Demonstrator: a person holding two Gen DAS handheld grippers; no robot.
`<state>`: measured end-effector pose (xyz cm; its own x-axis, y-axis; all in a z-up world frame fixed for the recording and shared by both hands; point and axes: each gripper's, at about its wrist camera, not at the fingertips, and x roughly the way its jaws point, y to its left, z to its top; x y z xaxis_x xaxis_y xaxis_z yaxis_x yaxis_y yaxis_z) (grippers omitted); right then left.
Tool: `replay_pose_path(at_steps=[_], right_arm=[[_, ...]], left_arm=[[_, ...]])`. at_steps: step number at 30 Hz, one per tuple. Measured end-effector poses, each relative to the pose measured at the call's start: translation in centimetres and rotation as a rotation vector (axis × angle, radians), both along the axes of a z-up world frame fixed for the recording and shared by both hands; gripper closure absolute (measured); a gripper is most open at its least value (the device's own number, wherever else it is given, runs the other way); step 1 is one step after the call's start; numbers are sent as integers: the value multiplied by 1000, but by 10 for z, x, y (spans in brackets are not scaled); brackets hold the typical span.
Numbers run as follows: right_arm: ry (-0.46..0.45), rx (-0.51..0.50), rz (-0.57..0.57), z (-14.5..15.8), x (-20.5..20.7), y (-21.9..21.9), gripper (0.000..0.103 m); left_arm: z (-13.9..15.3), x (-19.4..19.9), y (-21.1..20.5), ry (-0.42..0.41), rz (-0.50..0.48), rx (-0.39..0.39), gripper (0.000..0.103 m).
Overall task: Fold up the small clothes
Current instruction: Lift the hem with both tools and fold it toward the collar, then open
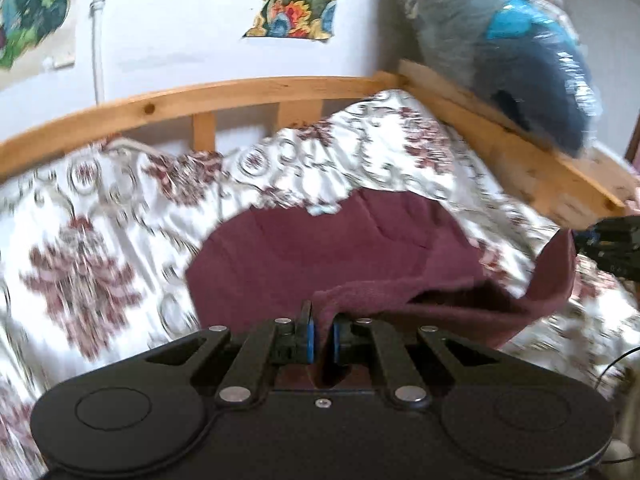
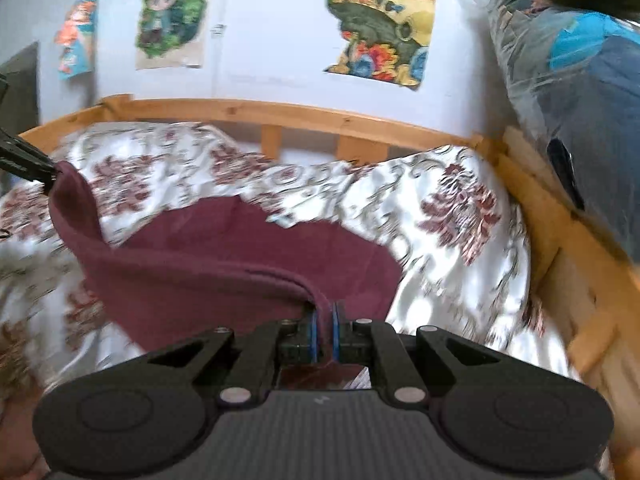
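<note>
Maroon garment (image 1: 320, 248) in the left wrist view lies on the floral bedspread (image 1: 100, 240), near edge pinched in the closed left gripper (image 1: 323, 340), stretching rightward to the right gripper (image 1: 608, 246). Right wrist view: right gripper (image 2: 326, 338) clamps the opposite corner; blur probably hides the far hem.

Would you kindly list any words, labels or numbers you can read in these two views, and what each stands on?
No text is readable.
Wall posters: only drawings show, blurred.
Small dark mark on the wall: too small and blurred to read.
Faint mark on the right gripper's body: not readable.
</note>
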<state>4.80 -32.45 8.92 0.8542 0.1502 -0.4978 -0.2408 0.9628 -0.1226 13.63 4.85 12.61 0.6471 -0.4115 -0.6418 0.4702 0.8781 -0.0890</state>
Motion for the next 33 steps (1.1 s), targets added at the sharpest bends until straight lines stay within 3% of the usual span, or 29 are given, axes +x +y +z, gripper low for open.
replay_pose_path(at_steps=[6, 13, 18, 23, 26, 28, 29, 30, 32, 33], right_arm=[[37, 6, -52, -7, 97, -12, 94], [117, 45, -62, -43, 182, -20, 94], [175, 51, -29, -69, 219, -22, 93], [183, 70, 4, -83, 231, -36, 93], [198, 102, -9, -89, 235, -46, 91], [195, 112, -25, -91, 236, -49, 86], [190, 111, -36, -91, 236, -50, 86], [181, 103, -47, -91, 235, -51, 83], [163, 88, -49, -89, 232, -51, 69], [150, 81, -49, -88, 229, -50, 51]], left_arm=[[-3, 85, -8, 66, 99, 41, 94], [-48, 158, -9, 141, 201, 66, 93], [-88, 199, -8, 211, 251, 80, 89], [-102, 220, -11, 196, 218, 79, 86], [-103, 229, -13, 149, 160, 92, 70], [-103, 232, -10, 95, 120, 92, 41], [-103, 232, -8, 72, 106, 87, 19], [-102, 231, -5, 43, 97, 75, 11], [-103, 229, 4, 18, 81, 27, 10], [-103, 228, 9, 19, 76, -7, 7]])
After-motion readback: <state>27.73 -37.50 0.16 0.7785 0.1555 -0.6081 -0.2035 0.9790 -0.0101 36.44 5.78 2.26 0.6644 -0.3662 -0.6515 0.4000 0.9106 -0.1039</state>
